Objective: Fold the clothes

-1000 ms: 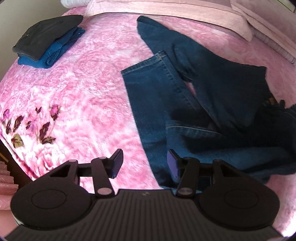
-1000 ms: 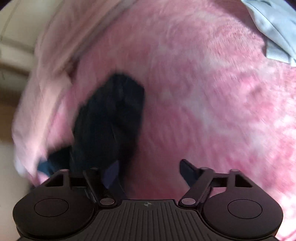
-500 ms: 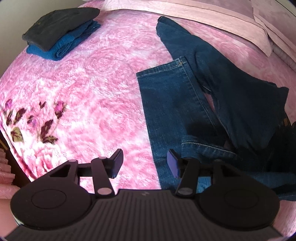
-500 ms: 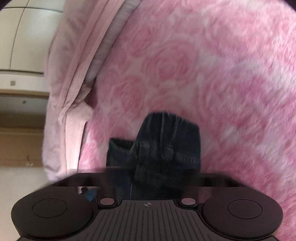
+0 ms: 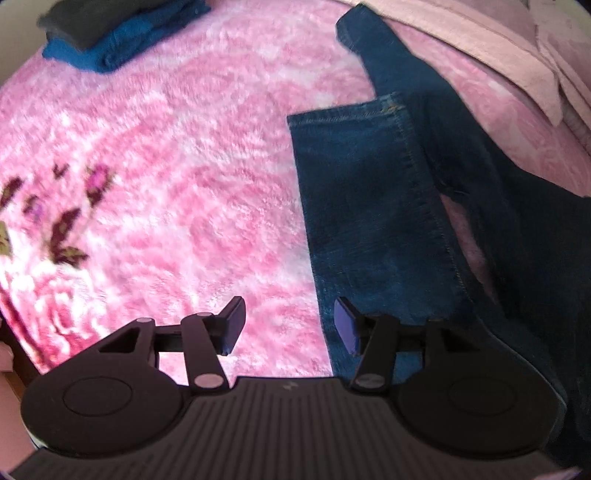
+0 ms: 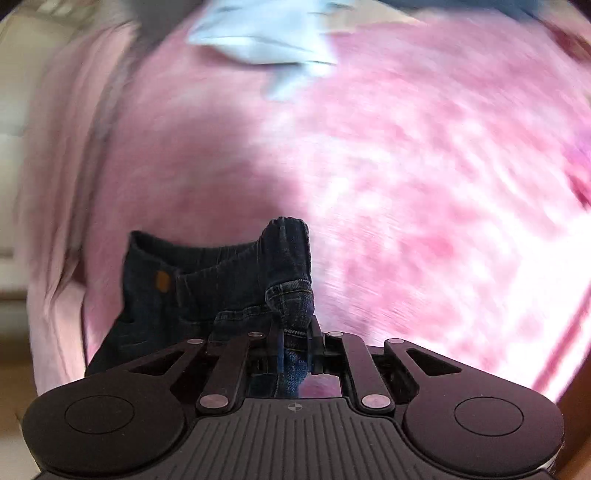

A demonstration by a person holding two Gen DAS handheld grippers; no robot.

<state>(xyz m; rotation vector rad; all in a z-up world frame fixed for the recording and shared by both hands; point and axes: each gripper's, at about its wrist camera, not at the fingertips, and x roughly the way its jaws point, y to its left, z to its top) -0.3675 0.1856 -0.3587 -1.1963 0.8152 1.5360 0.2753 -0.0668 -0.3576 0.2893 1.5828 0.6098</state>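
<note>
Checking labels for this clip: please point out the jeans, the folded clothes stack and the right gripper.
jeans [image 5: 369, 206]: left wrist view, on the flat lower leg near the hem.
folded clothes stack [image 5: 122, 40]: left wrist view, on the blue item's top.
right gripper [image 6: 295, 341]: right wrist view, between its fingertips, clamped on denim.

A dark blue pair of jeans [image 5: 373, 206] with tan stitching is seen ahead of the black left claw [image 5: 290, 325], on a blanket [image 5: 177, 155] patterned in pink and white roses. To the claw's left, dark purple flowers [image 5: 62, 225] are printed. Far ahead to its left, a charcoal garment [image 5: 92, 18] is stacked on a blue one [image 5: 122, 40]. A pale blue cloth [image 6: 266, 40] is seen far ahead of the black right claw [image 6: 295, 343].
</note>
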